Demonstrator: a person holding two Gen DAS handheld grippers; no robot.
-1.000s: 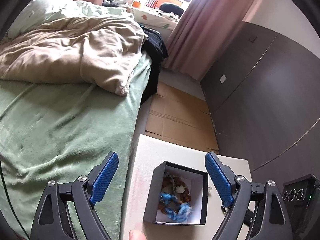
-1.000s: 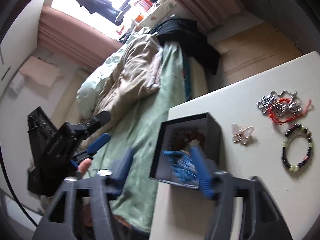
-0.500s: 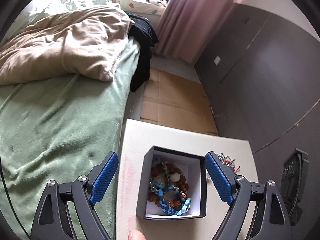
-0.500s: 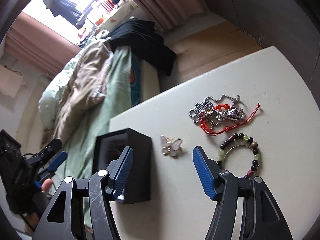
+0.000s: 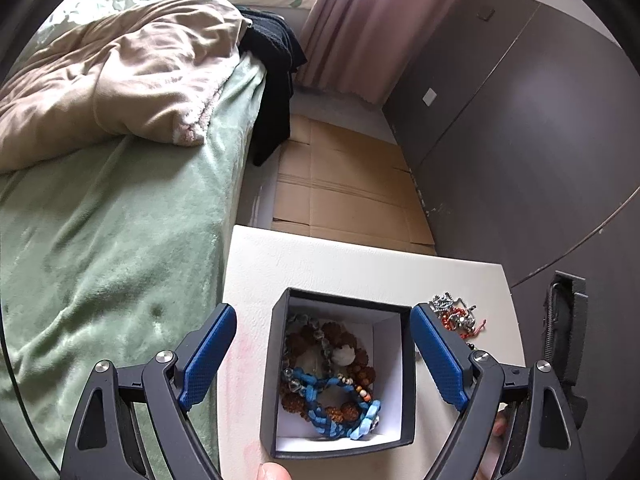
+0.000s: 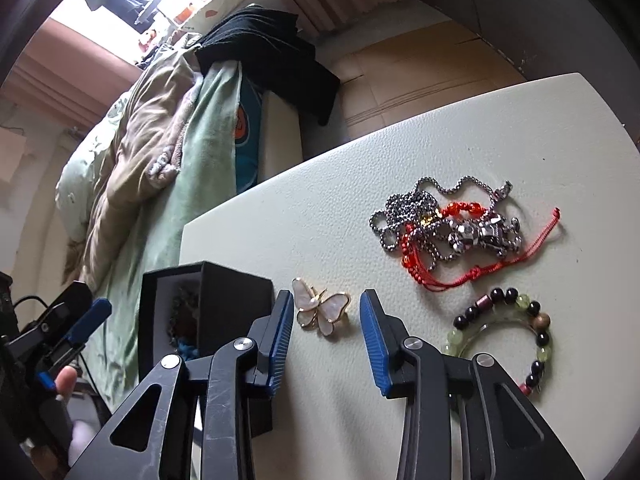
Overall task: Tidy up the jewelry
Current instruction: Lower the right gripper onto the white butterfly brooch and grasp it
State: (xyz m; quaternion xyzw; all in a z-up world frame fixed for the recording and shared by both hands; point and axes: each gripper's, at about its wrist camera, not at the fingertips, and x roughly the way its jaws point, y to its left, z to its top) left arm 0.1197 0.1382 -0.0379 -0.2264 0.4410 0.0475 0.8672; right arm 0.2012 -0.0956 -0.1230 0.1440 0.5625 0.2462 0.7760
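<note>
Pearly butterfly brooch [image 6: 321, 311], gold-rimmed, is framed between the spread fingers of the right gripper [image 6: 326, 322], ungrasped, on the pebbled cream tabletop [image 6: 460, 152]. A square black box [image 5: 340, 376] of beaded bracelets is straddled by the wide-open, empty left gripper [image 5: 323, 354].

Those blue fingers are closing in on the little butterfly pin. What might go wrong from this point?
The butterfly pin lies flat on the table, so the right gripper may slide over it or push it along instead of lifting it. Its left finger is close to the black box and might nudge it. The beaded bracelet and the tangled chain lie nearby and could get dragged.
</note>
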